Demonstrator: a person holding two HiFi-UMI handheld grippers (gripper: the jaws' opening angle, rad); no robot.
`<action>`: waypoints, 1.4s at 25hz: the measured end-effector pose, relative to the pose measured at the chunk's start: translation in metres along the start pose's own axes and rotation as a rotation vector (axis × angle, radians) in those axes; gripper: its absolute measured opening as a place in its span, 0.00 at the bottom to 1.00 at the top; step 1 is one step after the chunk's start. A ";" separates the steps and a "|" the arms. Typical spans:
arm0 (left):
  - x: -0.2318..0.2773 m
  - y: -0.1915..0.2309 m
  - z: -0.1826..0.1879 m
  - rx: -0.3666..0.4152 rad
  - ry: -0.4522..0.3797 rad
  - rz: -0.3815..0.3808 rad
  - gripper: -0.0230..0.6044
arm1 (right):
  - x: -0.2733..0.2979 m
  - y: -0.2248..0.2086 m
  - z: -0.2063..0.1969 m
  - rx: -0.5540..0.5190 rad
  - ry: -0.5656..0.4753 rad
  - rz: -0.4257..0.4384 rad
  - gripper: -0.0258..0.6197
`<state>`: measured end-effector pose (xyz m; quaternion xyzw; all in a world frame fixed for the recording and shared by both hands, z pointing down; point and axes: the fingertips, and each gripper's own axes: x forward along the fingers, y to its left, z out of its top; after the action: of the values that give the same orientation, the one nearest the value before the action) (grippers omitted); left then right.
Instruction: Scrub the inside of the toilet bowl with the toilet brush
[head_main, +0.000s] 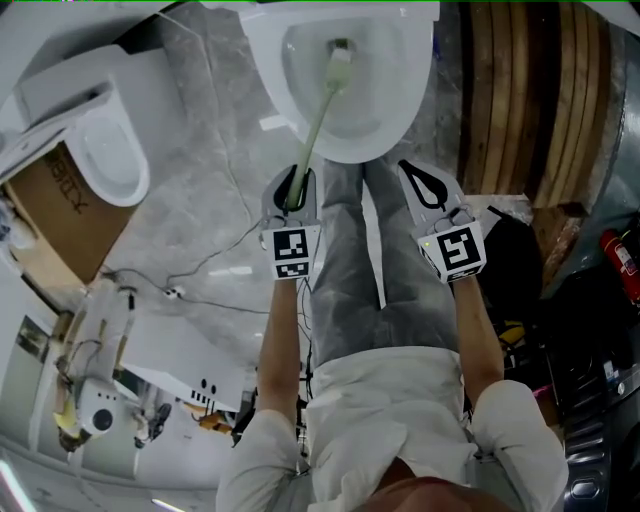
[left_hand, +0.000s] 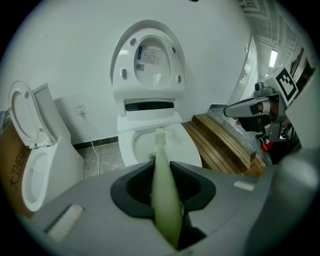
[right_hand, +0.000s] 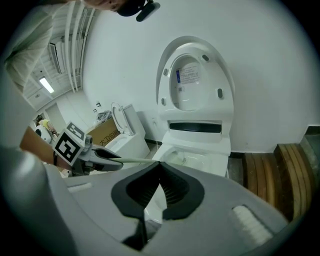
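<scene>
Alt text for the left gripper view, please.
The left gripper is shut on a pale green toilet brush, its head down in the open toilet bowl ahead. The right gripper hovers at right; a second toilet stands at left.

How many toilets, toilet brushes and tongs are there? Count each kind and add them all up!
Toilets: 2, the toilet with the brush in it and the other toilet on the left
Toilet brush: 1
Tongs: 2, the left tongs shut on the brush, the right tongs shut and empty
Total: 5
</scene>
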<state>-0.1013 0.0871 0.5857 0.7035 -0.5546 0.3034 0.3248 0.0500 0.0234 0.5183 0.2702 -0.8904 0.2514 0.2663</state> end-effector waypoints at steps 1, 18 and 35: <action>0.004 0.001 -0.005 0.002 0.019 -0.002 0.22 | 0.005 -0.001 -0.005 -0.002 0.009 0.001 0.05; 0.052 0.004 -0.054 0.069 0.372 -0.032 0.22 | 0.025 -0.002 -0.027 0.024 0.054 0.010 0.04; 0.071 -0.029 -0.071 -0.074 0.506 -0.107 0.22 | 0.021 -0.016 -0.029 0.056 0.056 -0.008 0.05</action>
<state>-0.0633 0.1072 0.6805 0.6209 -0.4285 0.4317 0.4944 0.0551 0.0215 0.5570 0.2739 -0.8743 0.2824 0.2844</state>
